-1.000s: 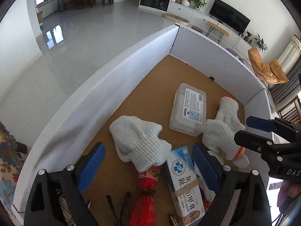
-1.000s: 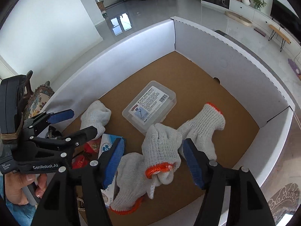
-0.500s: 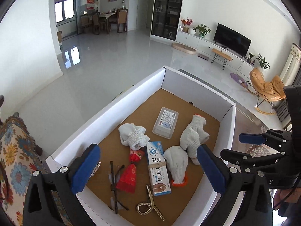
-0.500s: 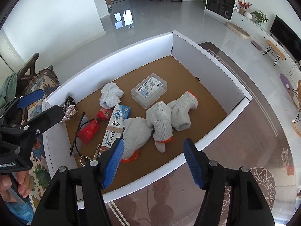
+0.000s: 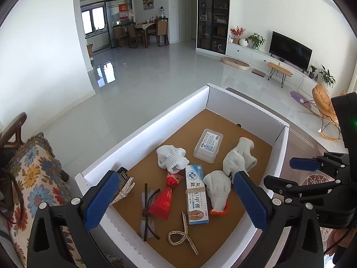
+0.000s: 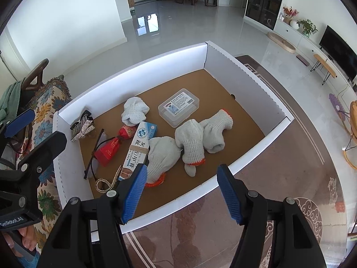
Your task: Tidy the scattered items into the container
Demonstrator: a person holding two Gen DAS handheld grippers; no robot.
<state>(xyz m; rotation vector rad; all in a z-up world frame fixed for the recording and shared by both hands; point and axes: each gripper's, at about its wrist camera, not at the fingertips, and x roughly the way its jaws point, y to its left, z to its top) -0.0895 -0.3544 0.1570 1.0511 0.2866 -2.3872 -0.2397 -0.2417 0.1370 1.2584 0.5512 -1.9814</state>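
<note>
Both grippers are hovering empty above a filled box in a living room.

The left gripper (image 5: 176, 198) is gaping wide, the right gripper (image 6: 181, 192) partly spread; gloves (image 6: 189, 139), a clear case (image 6: 178, 107) and a carton (image 6: 139, 149) are lying on the white box's (image 6: 245, 71) brown floor, with glossy tiles (image 5: 138, 84) beyond.

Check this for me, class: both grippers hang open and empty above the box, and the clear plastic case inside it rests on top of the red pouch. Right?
Not quite. The clear plastic case lies on the box floor, apart from the red pouch, as the right wrist view shows. Left gripper and right gripper are open and empty.
</note>
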